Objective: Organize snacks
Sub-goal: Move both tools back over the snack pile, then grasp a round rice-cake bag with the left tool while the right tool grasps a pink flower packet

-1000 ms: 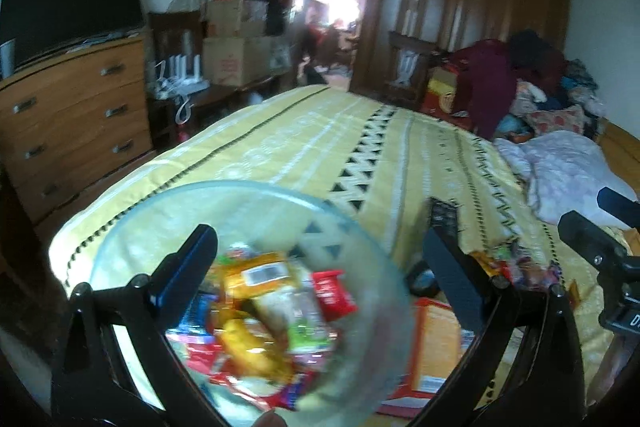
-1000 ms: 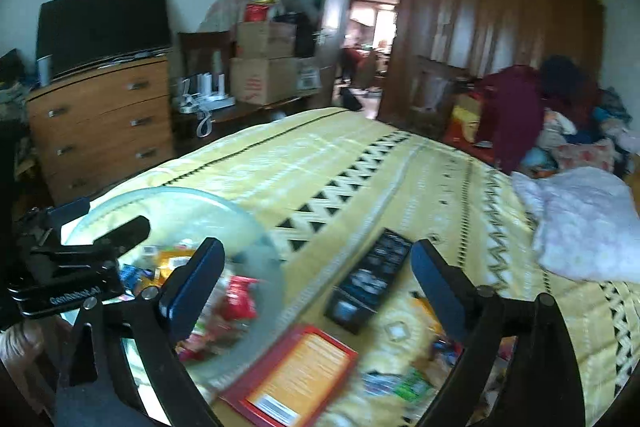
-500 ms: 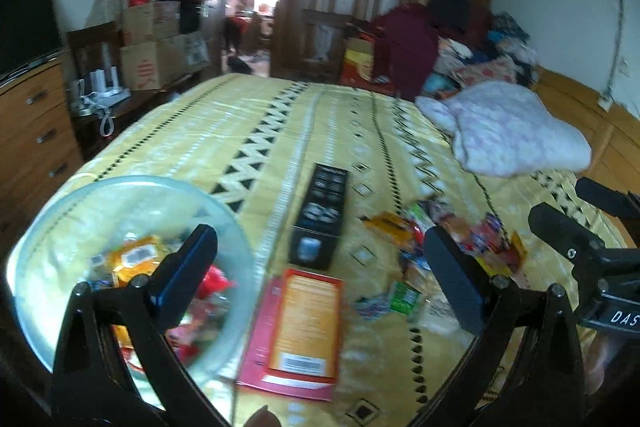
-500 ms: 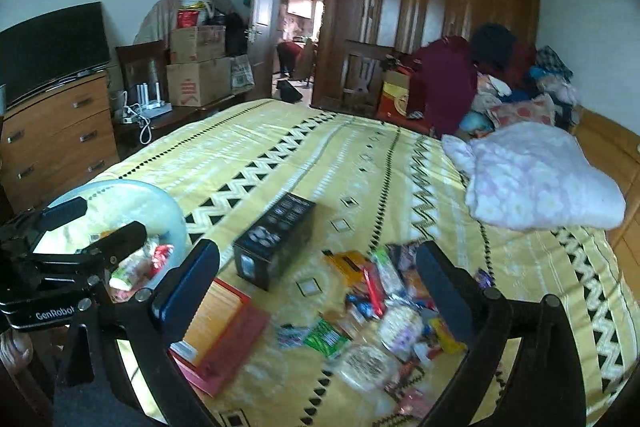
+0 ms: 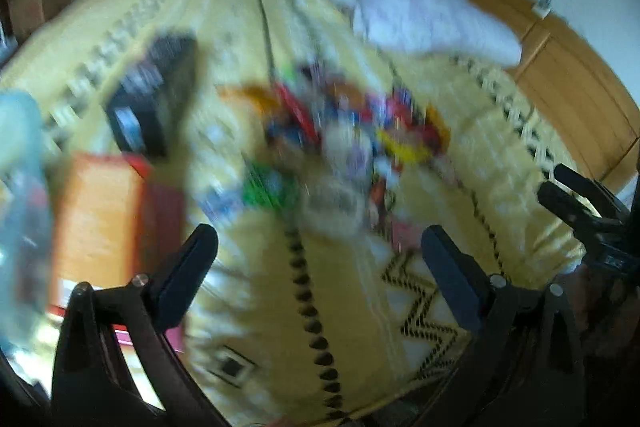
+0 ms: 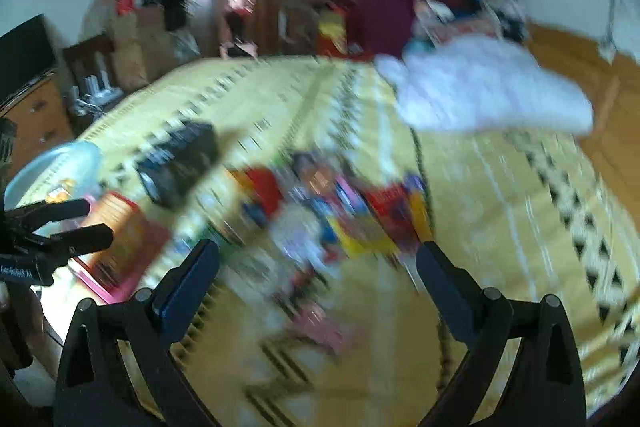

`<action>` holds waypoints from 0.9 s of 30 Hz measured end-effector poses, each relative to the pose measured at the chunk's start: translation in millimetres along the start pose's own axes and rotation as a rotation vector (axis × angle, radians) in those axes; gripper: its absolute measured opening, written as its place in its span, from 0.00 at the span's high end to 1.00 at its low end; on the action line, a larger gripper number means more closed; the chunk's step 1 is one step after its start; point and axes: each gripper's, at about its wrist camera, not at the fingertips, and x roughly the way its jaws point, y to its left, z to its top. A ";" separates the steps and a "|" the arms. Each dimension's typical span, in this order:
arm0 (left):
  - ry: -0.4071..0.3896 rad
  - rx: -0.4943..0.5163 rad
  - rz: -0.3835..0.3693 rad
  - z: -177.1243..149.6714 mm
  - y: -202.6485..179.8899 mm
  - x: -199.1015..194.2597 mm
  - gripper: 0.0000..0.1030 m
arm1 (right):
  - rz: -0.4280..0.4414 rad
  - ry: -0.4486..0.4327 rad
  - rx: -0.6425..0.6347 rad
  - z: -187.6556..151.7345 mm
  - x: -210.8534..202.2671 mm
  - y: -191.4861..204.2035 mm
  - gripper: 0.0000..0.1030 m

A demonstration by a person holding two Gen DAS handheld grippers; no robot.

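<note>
Both views are motion-blurred. A pile of colourful snack packets (image 5: 352,131) lies on the yellow patterned bedspread; it also shows in the right wrist view (image 6: 332,211). A clear glass bowl (image 6: 52,167) with several snacks in it sits at the left, and its rim shows at the left edge of the left wrist view (image 5: 20,155). My left gripper (image 5: 320,259) is open and empty, above the bedspread just short of the pile. My right gripper (image 6: 318,275) is open and empty over the near side of the pile.
An orange and red box (image 5: 100,219) lies flat beside the bowl, and a black box (image 5: 156,91) lies beyond it. A white quilt (image 6: 480,87) is bunched at the far right of the bed. A wooden bedside panel (image 5: 568,79) runs along the right.
Both grippers have swung right, from the bowl toward the snack pile, and tipped down closer to the bed. The bowl has slid to the left edge of both views.
</note>
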 end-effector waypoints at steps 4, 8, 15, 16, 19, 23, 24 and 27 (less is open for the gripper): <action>0.089 0.006 -0.007 -11.7 -4.1 48.9 0.12 | 0.121 0.092 0.065 -32.7 22.9 -23.8 0.03; 0.221 0.080 -0.028 -11.8 -13.6 91.4 0.11 | 0.180 0.160 0.119 -55.5 44.7 -36.4 0.04; 0.269 0.168 0.097 1.4 -25.3 148.7 0.11 | 0.224 0.212 0.160 -67.4 67.2 -59.5 0.04; 0.279 0.201 0.133 1.0 -28.6 156.4 0.10 | 0.225 0.215 0.169 -69.0 70.9 -63.0 0.04; 0.289 0.229 0.139 4.1 -33.1 169.8 0.04 | 0.225 0.220 0.197 -72.5 75.5 -74.7 0.04; 0.254 0.245 0.143 8.0 -40.6 174.0 0.04 | 0.240 0.228 0.205 -73.7 80.1 -79.1 0.04; 0.240 0.258 0.130 7.1 -42.7 172.1 0.12 | 0.248 0.231 0.198 -73.5 80.8 -78.5 0.04; 0.217 0.254 0.084 4.6 -43.9 164.2 0.25 | 0.263 0.245 0.148 -69.9 83.8 -75.8 0.04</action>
